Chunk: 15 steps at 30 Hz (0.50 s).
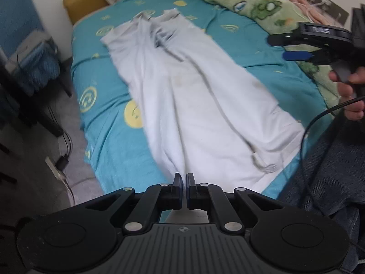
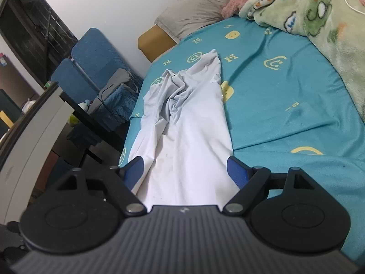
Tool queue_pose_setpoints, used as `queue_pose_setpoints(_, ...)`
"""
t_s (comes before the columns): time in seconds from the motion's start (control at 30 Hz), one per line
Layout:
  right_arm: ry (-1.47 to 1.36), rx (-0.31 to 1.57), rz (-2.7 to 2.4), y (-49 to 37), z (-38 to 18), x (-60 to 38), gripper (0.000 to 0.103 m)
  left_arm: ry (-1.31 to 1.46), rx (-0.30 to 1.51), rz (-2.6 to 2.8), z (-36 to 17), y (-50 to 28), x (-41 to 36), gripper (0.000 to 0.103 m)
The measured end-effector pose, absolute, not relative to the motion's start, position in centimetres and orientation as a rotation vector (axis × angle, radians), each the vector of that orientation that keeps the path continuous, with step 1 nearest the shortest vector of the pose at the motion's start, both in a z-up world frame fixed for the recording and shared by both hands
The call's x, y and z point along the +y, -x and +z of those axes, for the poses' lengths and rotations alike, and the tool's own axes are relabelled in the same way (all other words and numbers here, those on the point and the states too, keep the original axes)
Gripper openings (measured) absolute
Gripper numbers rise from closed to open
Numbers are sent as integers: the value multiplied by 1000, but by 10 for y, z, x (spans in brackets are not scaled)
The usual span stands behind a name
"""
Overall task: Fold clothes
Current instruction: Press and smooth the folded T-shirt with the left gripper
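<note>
A long white garment (image 1: pixel 194 91) lies stretched along the teal bed sheet (image 1: pixel 102 118), crumpled at its far end. My left gripper (image 1: pixel 184 178) is shut, and the garment's near edge tapers up into its closed pads. A hand holds my right gripper (image 1: pixel 281 48) above the bed's right side, jaws apart. In the right wrist view the right gripper (image 2: pixel 186 171) stands open over the near part of the white garment (image 2: pixel 189 125). Its blue pads (image 2: pixel 237 171) sit on either side of the cloth without pressing it.
A green cartoon blanket (image 2: pixel 330 34) and a pink one are heaped along the bed's right side, with a grey pillow (image 2: pixel 198 11) at the head. A blue chair (image 2: pixel 91 52) and a dark desk stand left of the bed. A black cable (image 1: pixel 305 148) hangs past a jeans-clad leg (image 1: pixel 330 171).
</note>
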State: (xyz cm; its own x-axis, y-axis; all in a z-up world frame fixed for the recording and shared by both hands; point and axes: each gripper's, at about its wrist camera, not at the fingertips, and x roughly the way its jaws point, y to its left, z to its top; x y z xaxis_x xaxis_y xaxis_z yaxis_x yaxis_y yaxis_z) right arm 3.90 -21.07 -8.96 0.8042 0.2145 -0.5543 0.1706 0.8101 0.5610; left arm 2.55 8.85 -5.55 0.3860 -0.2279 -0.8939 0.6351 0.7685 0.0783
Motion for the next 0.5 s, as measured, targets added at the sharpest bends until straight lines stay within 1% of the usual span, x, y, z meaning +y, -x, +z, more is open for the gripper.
queue_pose_setpoints(0.1, -641, 650, 27, -34, -90, -217, 82, -461, 1023, -587, -46, -14, 62, 3)
queue_pose_setpoints(0.23, -656, 667, 21, -27, -94, -227, 82, -460, 1036, -581, -58, -5, 36, 3)
queue_pose_setpoints(0.37, -665, 693, 34, -23, -101, -231, 82, -421, 1073, -593, -84, -3, 13, 3)
queue_pose_setpoints(0.43, -673, 712, 43, -23, -104, -232, 82, -377, 1133, -629, -103, -2, 3, 3)
queue_pose_setpoints(0.5, -692, 744, 56, -25, -110, -233, 82, -310, 1208, -660, -120, 0, -3, 6)
